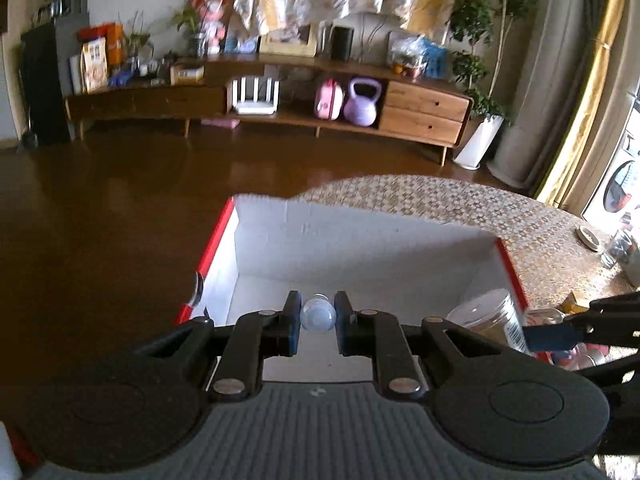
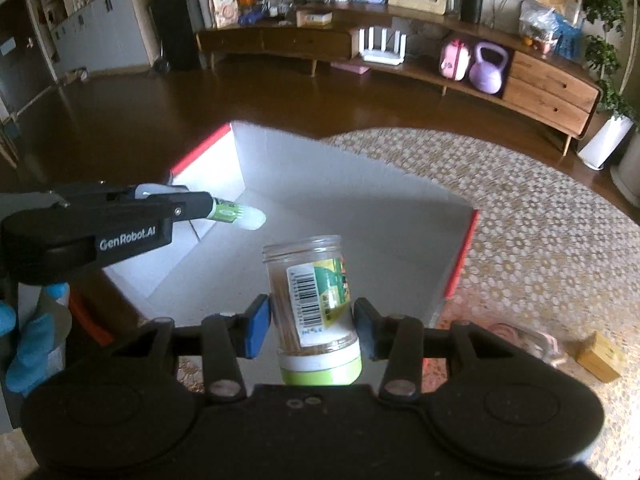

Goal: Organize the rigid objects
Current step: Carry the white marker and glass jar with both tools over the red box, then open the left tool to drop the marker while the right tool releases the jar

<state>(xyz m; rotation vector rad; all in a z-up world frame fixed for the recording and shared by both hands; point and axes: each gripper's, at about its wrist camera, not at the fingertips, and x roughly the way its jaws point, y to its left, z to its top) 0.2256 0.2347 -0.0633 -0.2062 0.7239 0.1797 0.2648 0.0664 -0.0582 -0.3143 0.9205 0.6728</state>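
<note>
A round table covered with a patterned cloth is seen in both wrist views, and an open white box with red outer edges is set at its left edge, its flaps standing up. The box's inside is white and mostly bare. The right gripper is held over the near right part of the box, its jaws clenched on a clear toothpick jar, which is gripped upside down with its green lid toward the camera and a barcode label facing up. The left gripper is held over the near left part of the box, its jaws clamped on a small tube with a green label and a pale rounded cap; the cap end juts past the fingertips. A small wooden block is lying on the cloth near the table's near right edge, well apart from the box.
</note>
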